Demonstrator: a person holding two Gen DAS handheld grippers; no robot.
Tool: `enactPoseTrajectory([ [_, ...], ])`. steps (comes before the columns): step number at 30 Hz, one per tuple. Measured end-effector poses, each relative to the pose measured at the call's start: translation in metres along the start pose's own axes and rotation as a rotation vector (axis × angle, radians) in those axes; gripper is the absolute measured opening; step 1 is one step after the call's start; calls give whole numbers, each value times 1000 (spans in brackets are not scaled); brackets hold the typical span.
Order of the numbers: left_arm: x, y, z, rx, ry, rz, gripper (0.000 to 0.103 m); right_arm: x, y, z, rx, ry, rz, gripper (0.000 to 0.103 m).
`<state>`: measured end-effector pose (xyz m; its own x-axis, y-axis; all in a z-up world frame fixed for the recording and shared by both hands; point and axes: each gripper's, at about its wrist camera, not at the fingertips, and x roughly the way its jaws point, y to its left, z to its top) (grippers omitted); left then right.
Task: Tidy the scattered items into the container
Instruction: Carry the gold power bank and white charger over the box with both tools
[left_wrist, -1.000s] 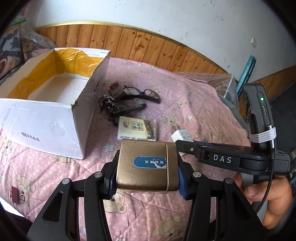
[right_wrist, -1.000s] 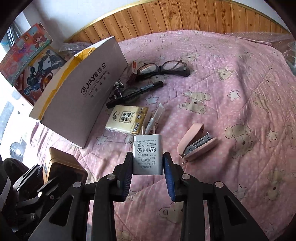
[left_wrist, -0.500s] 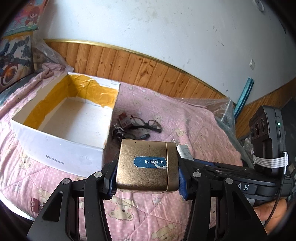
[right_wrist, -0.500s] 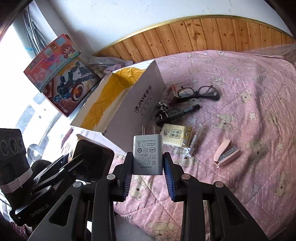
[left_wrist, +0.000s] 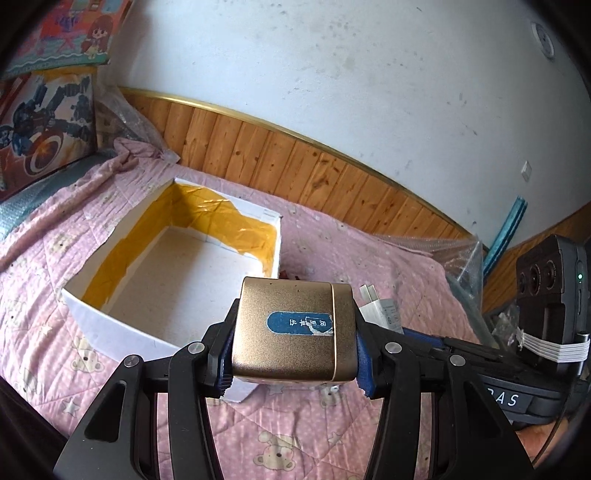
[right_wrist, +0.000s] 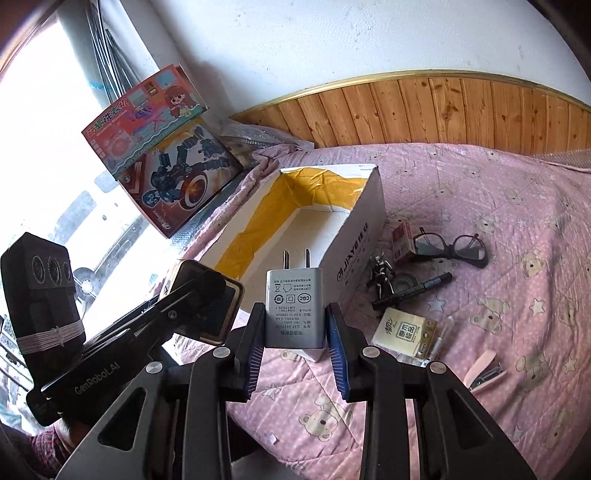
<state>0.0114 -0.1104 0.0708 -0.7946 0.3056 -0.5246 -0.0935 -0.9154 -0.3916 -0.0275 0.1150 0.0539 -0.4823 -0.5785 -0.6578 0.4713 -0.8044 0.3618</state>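
Two hand-held grippers hang above a pink bear-print quilt (right_wrist: 498, 192), each clamped on a small item near an open white cardboard box (left_wrist: 122, 332). The left gripper (left_wrist: 293, 354) has its blue pads pressed against both sides of a gold-coloured case (left_wrist: 291, 332) bearing a torn blue label; the case fills the gap between the fingers and sits in front of the box's near right corner in the left wrist view. The right gripper (right_wrist: 295, 332) squeezes a grey wall charger (right_wrist: 294, 306) by its flat sides, prongs pointing up and away, its printed face towards the camera. Seen from the right wrist, the charger lies over the box's near wall, with the left gripper and its case just to the left of it.

The box, lined with yellow tape around its inner walls, holds nothing that can be seen. On the quilt to its right lie black-framed glasses (right_wrist: 450, 247), a black marker (right_wrist: 413, 291), a small dark figurine (right_wrist: 382, 273), a little red-and-white carton (right_wrist: 402, 242), a yellow tissue packet (right_wrist: 402, 330) and a pink stapler (right_wrist: 482, 369). Two toy boxes (right_wrist: 162, 151) lean by the window beyond.
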Motion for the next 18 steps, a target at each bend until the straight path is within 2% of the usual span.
enactPoseTrajectory([
  [9,13,20,31,-10,36,96,53,20,23,30,-54,-2,25,33],
  [18,30,31,49,22,69,146,53,36,35,50,-88,8,22,33],
])
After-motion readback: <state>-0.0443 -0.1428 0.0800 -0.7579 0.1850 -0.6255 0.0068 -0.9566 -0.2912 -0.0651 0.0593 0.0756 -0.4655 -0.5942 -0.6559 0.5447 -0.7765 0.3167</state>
